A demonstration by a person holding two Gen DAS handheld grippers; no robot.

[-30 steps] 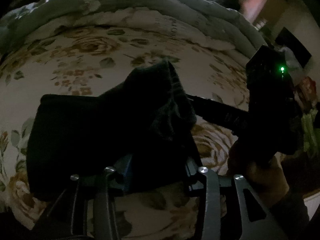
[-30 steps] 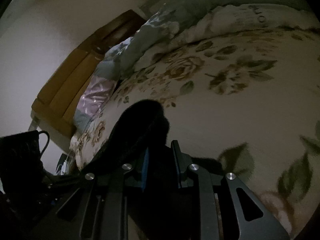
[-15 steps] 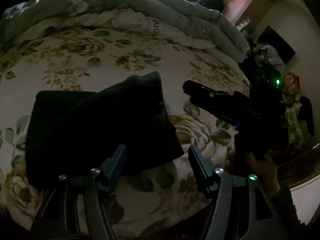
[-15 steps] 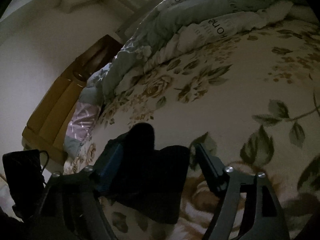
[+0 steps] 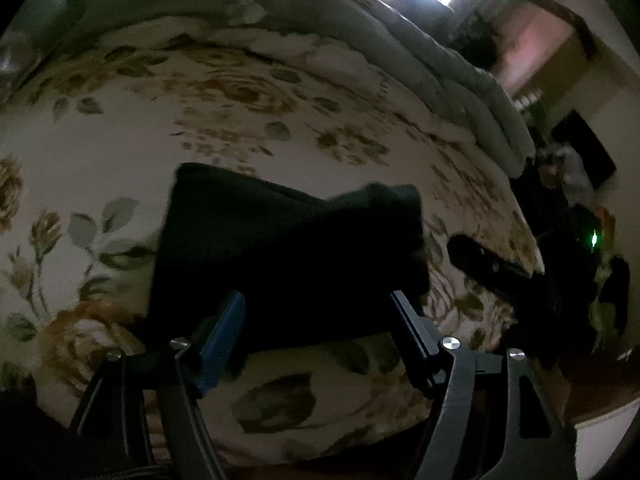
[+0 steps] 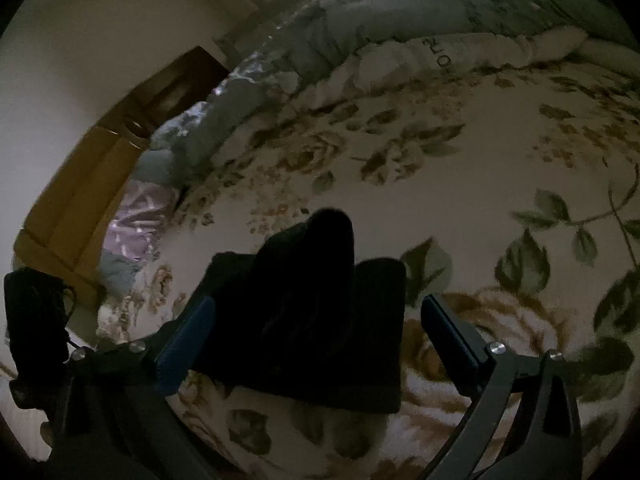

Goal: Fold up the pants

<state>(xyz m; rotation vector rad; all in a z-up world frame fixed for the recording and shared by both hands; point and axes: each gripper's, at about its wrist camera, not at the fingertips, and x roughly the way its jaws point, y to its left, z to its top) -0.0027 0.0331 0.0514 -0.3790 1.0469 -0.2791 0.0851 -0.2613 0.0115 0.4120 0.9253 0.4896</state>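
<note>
The dark pants (image 5: 280,248) lie folded into a compact bundle on the floral bedspread (image 5: 200,128), with one raised hump along the top. My left gripper (image 5: 318,312) is open, its jaws spread either side of the bundle's near edge, holding nothing. In the right wrist view the pants (image 6: 312,312) show the same hump, and my right gripper (image 6: 320,328) is open and empty around their near edge. The right gripper also shows in the left wrist view (image 5: 500,268), dark, to the right of the pants.
A rolled grey-green duvet (image 5: 360,28) lies along the far side of the bed. A wooden headboard (image 6: 80,184) and a purple pillow (image 6: 136,220) are at the left in the right wrist view. A dark bag (image 6: 36,320) hangs at the lower left.
Both grippers were shut on the pants a second ago; they have opened, let the cloth drop onto the bundle and drawn back a little.
</note>
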